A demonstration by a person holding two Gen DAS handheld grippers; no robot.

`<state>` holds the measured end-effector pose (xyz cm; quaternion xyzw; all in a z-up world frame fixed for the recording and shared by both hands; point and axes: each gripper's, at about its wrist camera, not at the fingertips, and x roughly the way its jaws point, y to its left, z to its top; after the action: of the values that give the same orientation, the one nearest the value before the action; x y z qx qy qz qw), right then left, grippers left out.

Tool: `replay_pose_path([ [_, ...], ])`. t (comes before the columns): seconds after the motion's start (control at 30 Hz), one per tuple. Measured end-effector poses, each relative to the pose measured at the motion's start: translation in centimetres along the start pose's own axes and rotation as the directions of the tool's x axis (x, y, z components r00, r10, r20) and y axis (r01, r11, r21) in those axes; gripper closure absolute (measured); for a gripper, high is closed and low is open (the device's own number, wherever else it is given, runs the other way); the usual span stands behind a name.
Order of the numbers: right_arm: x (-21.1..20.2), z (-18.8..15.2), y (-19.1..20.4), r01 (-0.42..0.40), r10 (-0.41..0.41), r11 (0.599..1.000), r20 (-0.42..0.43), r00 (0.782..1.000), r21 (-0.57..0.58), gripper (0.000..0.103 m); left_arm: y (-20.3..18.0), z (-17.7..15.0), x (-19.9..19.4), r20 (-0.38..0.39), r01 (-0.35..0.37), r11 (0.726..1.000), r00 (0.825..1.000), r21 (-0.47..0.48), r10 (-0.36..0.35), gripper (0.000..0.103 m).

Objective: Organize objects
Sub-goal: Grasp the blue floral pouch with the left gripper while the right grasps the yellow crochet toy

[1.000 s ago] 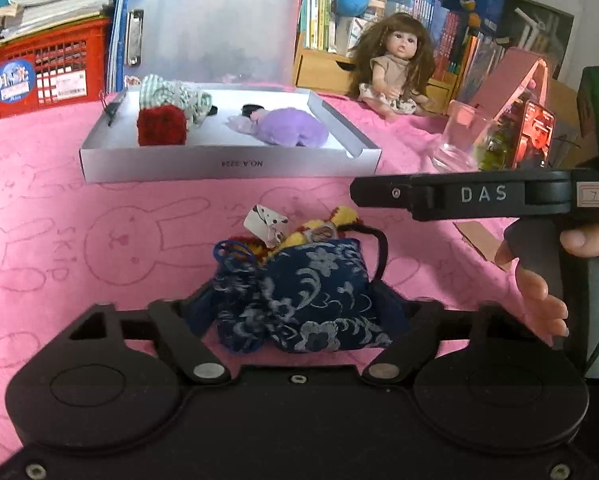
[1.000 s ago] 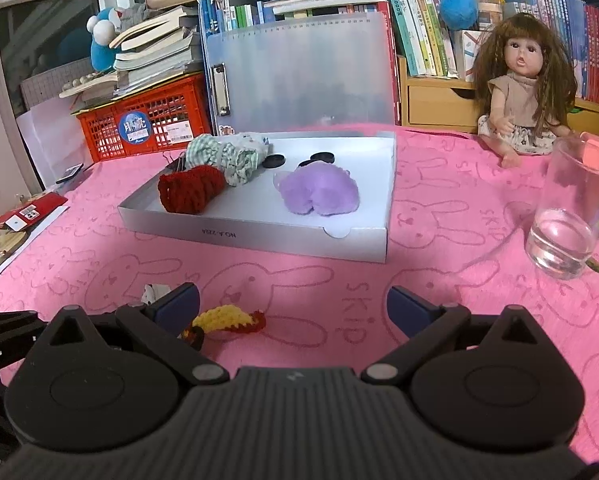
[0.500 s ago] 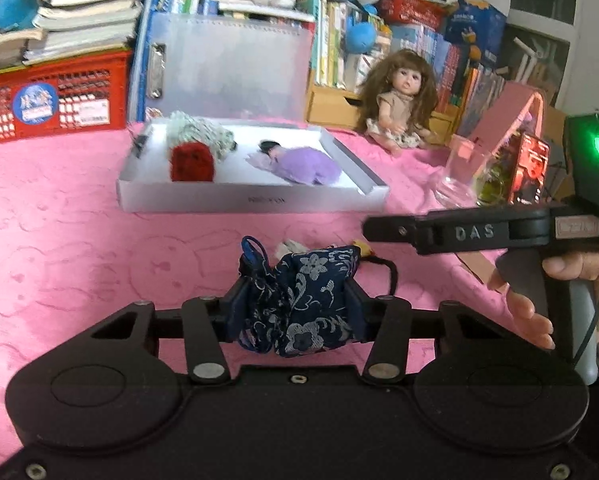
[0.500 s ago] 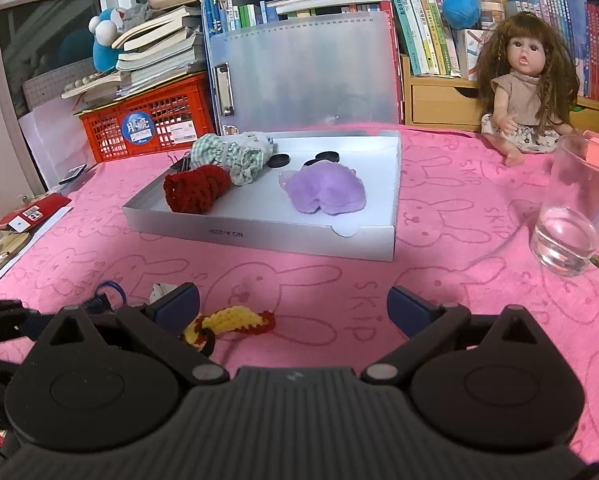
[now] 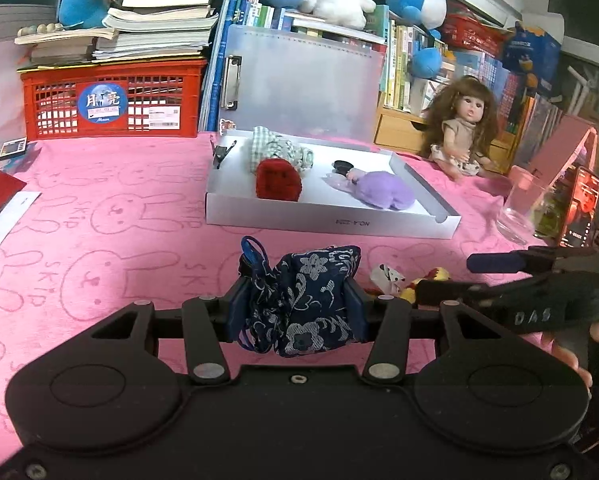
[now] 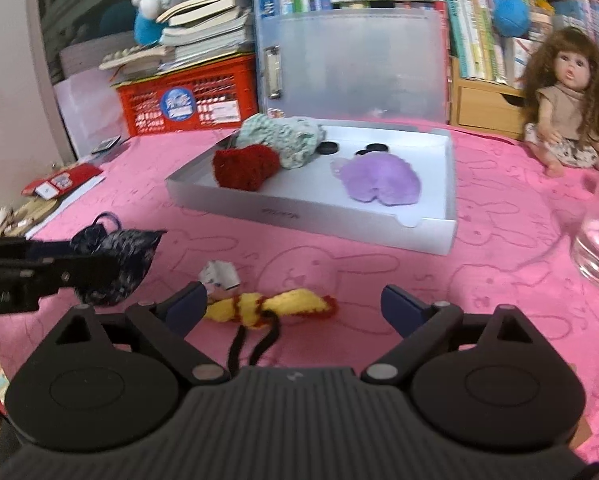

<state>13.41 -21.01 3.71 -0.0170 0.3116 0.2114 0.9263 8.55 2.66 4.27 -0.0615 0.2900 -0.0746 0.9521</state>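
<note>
Two claws in view. Hard to read: the small white tag [image 6: 218, 273] at the yellow toy's [image 6: 273, 307] head end carries a blurred print; the lettering on the white box's [image 5: 331, 222] front wall is too small to make out. The glass [image 6: 597, 246] is cut off by the right edge of the right wrist view. The hand [image 5: 571, 354] gripping the right claw's handle shows only as fingers at the frame edge.

Around the box: inside it lie a red knitted piece [image 5: 278, 179], a green checked cloth [image 5: 283, 149] behind that, a purple plush piece [image 5: 385, 190] and two black discs [image 6: 349, 147]. A doll [image 5: 463, 128] sits to the box's right; a red crate [image 5: 111, 102] stands to its left rear. All rest on the pink cloth surface [image 5: 99, 216].

Left claw [image 5: 295, 308]: narrow, pads pressed on a dark blue flowered pouch [image 5: 301, 300], held in front of the box, clear of the surface.

Right claw [image 6: 293, 310]: wide, jaws closing. The toy lies on the surface in front of the box, between the fingers, its head end against the left pad [image 6: 187, 308], the right pad well apart from it.
</note>
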Motion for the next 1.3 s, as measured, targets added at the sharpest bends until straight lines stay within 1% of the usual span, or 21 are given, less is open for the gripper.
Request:
replay_pose_path([
  [0.1,0.4,-0.1,0.8,-0.004,0.004,1.000,-0.007,1.000,-0.024,0.009,0.1,-0.1,0.0,0.001,-0.001,1.000,1.000,0.000,0.001,0.056],
  [0.27,1.0,-0.5,1.6,0.003,-0.004,0.999,-0.014,1.000,-0.044,0.009,0.3,-0.1,0.3,-0.004,-0.002,1.000,1.000,-0.009,0.002,0.056],
  [0.37,1.2,-0.7,1.9,0.009,-0.010,0.999,-0.012,1.000,-0.042,0.011,0.4,-0.1,0.6,-0.008,-0.006,1.000,1.000,-0.017,0.005,0.056],
  [0.4,1.2,-0.7,2.0,0.013,-0.014,0.999,-0.009,1.000,-0.041,0.015,0.4,-0.1,0.7,-0.009,-0.006,1.000,1.000,-0.019,0.006,0.056],
  [0.43,1.2,-0.8,2.1,0.019,-0.019,0.999,-0.006,1.000,-0.043,0.022,0.4,-0.1,0.7,-0.010,-0.006,1.000,1.000,-0.020,0.006,0.056],
  [0.67,0.6,-1.2,2.1,0.020,-0.020,0.999,0.016,1.000,-0.046,0.043,0.6,-0.2,0.9,-0.012,-0.011,1.000,1.000,-0.029,0.011,0.056],
  [0.73,0.3,-1.3,1.9,0.024,-0.023,0.999,0.029,0.999,-0.034,0.059,0.7,-0.2,0.9,-0.011,-0.012,0.999,1.000,-0.030,0.011,0.056],
  [0.8,0.0,-1.3,1.7,0.015,-0.014,1.000,0.038,0.999,-0.017,0.061,0.7,-0.1,0.9,-0.009,-0.013,0.999,1.000,-0.030,0.012,0.056],
  [0.83,-0.1,-1.3,1.6,0.016,-0.016,1.000,0.045,0.999,-0.014,0.063,0.7,-0.1,0.9,-0.008,-0.013,0.999,1.000,-0.030,0.013,0.056],
  [0.9,-0.3,-1.3,1.6,0.027,-0.026,1.000,0.054,0.998,-0.012,0.065,0.7,0.0,0.8,-0.005,-0.013,0.999,1.000,-0.029,0.012,0.056],
  [1.07,-0.9,-1.3,1.2,0.037,-0.037,0.999,0.081,0.996,0.008,0.066,0.5,0.3,0.7,0.001,-0.011,1.000,1.000,-0.026,0.011,0.056],
  [1.1,-1.0,-1.2,1.1,0.040,-0.041,0.999,0.085,0.996,0.011,0.069,0.5,0.3,0.7,0.002,-0.010,1.000,1.000,-0.025,0.010,0.056],
  [1.2,-1.3,-1.0,0.8,0.045,-0.047,0.999,0.100,0.994,0.025,0.069,0.4,0.5,0.7,0.007,-0.008,1.000,1.000,-0.021,0.008,0.056],
  [1.3,-1.7,-0.9,0.6,0.051,-0.055,0.998,0.116,0.992,0.036,0.071,0.2,0.8,0.7,0.012,-0.004,1.000,1.000,-0.018,0.005,0.056],
])
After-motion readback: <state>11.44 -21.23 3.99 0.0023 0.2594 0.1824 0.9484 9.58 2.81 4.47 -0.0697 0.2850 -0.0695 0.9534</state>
